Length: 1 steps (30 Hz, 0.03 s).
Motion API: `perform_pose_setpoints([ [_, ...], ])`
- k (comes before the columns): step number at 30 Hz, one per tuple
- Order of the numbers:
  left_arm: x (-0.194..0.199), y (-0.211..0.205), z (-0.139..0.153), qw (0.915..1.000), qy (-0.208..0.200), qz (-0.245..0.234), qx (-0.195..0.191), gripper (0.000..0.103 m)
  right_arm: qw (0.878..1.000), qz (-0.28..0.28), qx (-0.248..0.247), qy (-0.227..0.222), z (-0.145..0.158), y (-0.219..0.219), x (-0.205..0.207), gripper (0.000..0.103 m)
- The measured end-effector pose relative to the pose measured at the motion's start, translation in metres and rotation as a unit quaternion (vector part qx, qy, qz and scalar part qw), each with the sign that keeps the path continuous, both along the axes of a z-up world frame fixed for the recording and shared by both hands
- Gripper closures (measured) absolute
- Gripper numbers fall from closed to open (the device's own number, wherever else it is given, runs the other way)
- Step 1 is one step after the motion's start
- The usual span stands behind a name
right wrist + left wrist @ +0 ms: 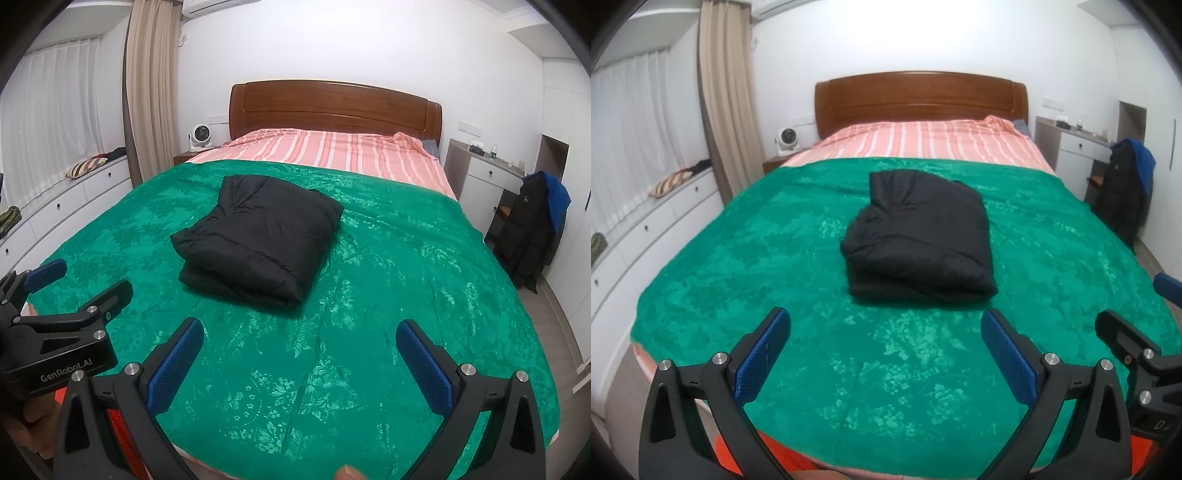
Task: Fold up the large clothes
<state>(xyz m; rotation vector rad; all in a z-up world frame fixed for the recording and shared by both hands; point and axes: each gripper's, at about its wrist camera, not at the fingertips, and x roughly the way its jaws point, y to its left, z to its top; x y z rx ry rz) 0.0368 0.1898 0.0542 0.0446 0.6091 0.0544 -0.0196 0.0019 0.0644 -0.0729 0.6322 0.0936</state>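
A black padded jacket (918,236) lies folded into a thick bundle on the green blanket (775,240) in the middle of the bed; it also shows in the right wrist view (258,236). My left gripper (886,325) is open and empty, held above the blanket just short of the bundle. My right gripper (299,332) is open and empty, above the blanket to the right of the bundle. The right gripper shows at the right edge of the left wrist view (1137,339), and the left gripper at the left edge of the right wrist view (74,288).
The bed has a pink striped sheet (923,142) and a wooden headboard (919,99). White drawers (646,229) run along the left under a curtained window. A chair with dark and blue coats (1126,188) stands at the right beside a white desk (1075,146).
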Motion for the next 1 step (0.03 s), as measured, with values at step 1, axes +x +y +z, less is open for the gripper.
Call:
perform_pose_setpoints([
  [1,-0.0004,0.0000,0.0005,1.0000,-0.001,0.000,0.000,0.000,1.000,0.000,0.001,0.000,-0.0001,-0.0001,-0.0002,0.000],
])
